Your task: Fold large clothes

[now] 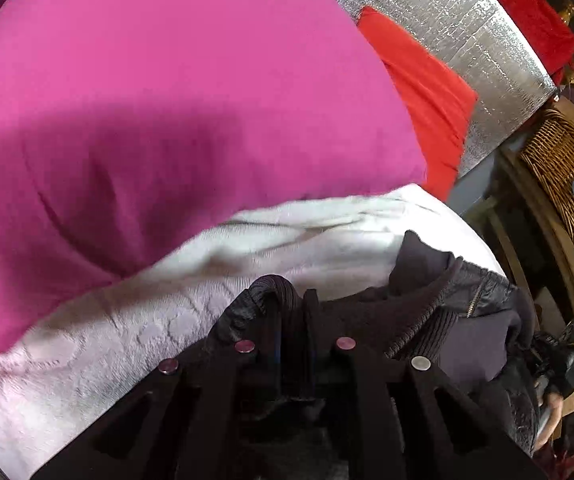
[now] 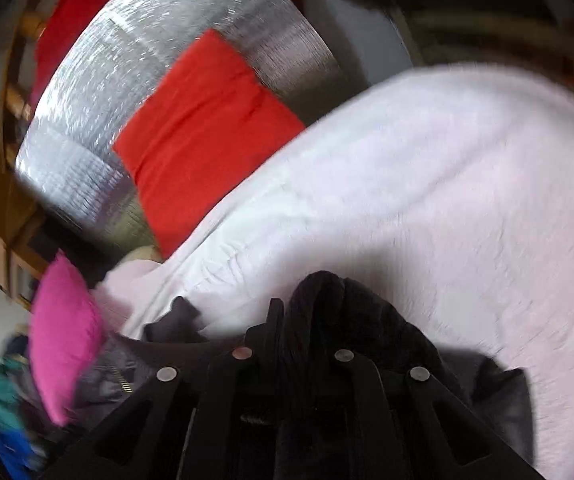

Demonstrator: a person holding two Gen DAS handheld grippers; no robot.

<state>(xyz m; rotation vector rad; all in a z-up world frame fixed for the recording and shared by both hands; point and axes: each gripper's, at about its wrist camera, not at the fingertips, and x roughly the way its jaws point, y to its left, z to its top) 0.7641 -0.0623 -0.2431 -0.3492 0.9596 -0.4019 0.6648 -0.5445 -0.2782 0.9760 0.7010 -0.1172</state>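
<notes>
The left tongs (image 1: 291,312) are nearly closed, pinching a ribbed black edge of the dark jacket (image 1: 427,312). The jacket trails off to their right, collar and zipper that way, its long axis running roughly across the view. The right tongs (image 2: 299,312) are likewise almost closed on a bunched fold of the same jacket, which spreads to both sides of them. Just beyond both tongs lies the white bedspread (image 2: 427,200). Farther off are a magenta pillow (image 1: 167,100), a red cushion (image 2: 207,132) and a silver foil panel (image 1: 447,20). Both views are blurred.
</notes>
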